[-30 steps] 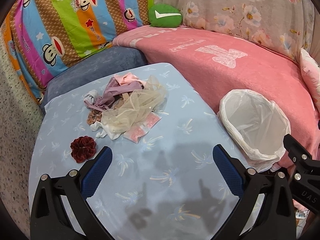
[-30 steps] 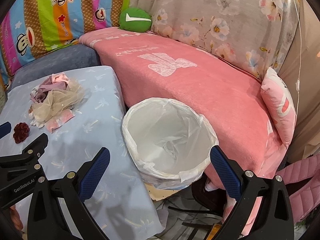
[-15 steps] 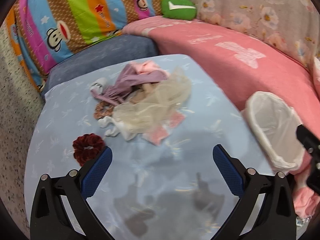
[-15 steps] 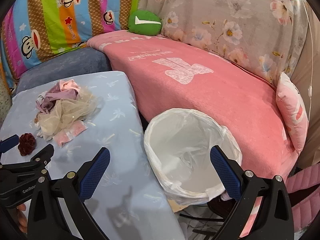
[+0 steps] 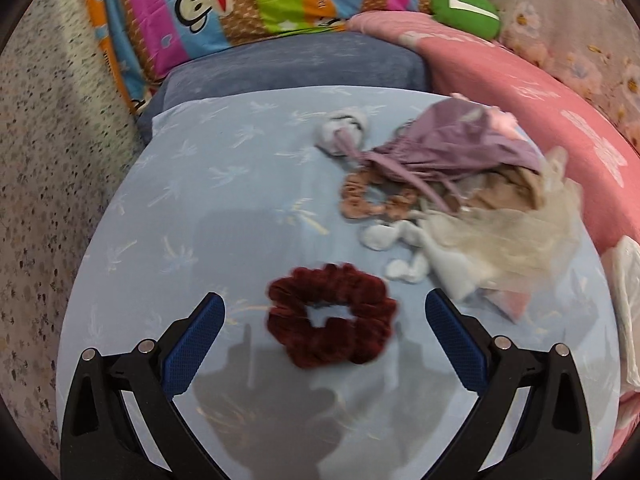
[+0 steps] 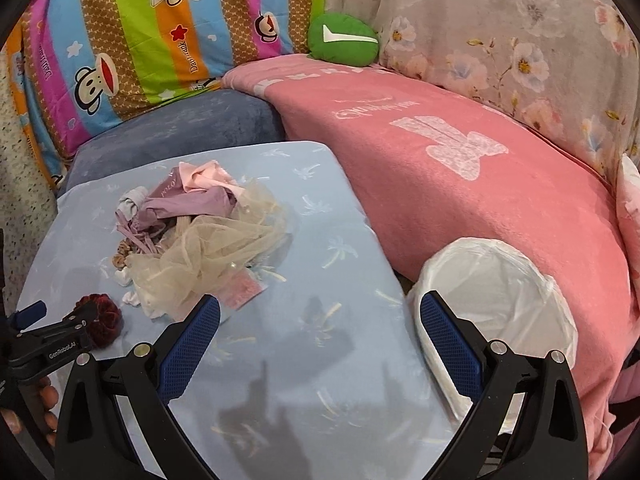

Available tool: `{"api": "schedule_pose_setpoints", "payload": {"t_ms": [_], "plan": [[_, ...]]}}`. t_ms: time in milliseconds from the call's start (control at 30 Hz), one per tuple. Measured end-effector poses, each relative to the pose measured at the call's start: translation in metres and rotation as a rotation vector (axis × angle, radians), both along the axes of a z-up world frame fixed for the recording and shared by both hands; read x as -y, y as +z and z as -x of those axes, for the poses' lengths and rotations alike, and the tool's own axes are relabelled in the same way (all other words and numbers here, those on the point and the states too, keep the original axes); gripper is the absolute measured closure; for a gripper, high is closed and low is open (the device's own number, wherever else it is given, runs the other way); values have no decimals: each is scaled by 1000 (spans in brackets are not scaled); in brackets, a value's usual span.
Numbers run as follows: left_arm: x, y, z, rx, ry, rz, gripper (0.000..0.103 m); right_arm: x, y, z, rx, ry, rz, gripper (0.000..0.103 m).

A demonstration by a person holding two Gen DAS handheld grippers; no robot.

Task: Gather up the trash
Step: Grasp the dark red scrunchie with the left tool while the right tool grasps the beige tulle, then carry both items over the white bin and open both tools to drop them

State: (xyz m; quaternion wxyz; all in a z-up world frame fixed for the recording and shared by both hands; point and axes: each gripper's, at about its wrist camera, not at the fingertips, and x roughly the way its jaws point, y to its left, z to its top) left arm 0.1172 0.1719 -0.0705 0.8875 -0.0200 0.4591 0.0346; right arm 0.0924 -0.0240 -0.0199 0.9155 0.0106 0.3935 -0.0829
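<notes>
A dark red scrunchie (image 5: 332, 316) lies on the light blue table (image 5: 224, 208), right between the tips of my open left gripper (image 5: 325, 314), which touches nothing. Behind it sits a pile of trash (image 5: 460, 196): purple cloth, beige netting, a brown scrunchie, white scraps. In the right wrist view the scrunchie (image 6: 102, 320) and the pile (image 6: 204, 240) show at the left, with the left gripper (image 6: 44, 328) over the scrunchie. My right gripper (image 6: 320, 316) hangs open above the table's near edge. The white-lined bin (image 6: 504, 280) stands to its right.
A pink blanket (image 6: 460, 168) covers the sofa behind the table and bin. A striped monkey-print cushion (image 6: 152, 28) and a green pillow (image 6: 344, 40) lean at the back. A blue-grey cushion (image 5: 288, 68) borders the table's far side. Speckled floor (image 5: 48, 160) lies left.
My left gripper swung left and came down close over the red scrunchie, which now lies between its fingers. The right gripper turned left, so the bin slid to the right of its view.
</notes>
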Motion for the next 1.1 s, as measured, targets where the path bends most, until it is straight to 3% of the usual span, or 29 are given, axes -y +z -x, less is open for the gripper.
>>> {"api": "schedule_pose_setpoints", "payload": {"t_ms": [133, 267, 367, 467, 567, 633, 667, 767, 1100], "plan": [[-19, -11, -11, -24, 23, 46, 9, -24, -9, -23, -13, 47, -26, 6], [-33, -20, -18, -55, 27, 111, 22, -43, -21, -44, -39, 83, -84, 8], [-38, -27, -21, -83, 11, 167, 36, -50, -32, -55, -66, 91, -108, 19], [-38, -30, -21, -94, -7, 196, 48, -57, -41, -64, -98, 111, -137, 39], [-36, -31, -21, -105, -33, 239, 70, -64, -49, -68, -128, 139, -154, 70], [-36, -30, -20, -106, -35, 256, 76, -66, -49, -67, -139, 152, -173, 95], [-36, -28, -20, -103, -40, 260, 82, -66, -47, -65, -136, 152, -178, 98], [-35, -20, -20, -89, -50, 267, 90, -61, -30, -57, -99, 151, -181, 99], [-1, 47, -11, 37, -157, 265, 91, -29, 60, -32, 78, 129, -169, 100]]}}
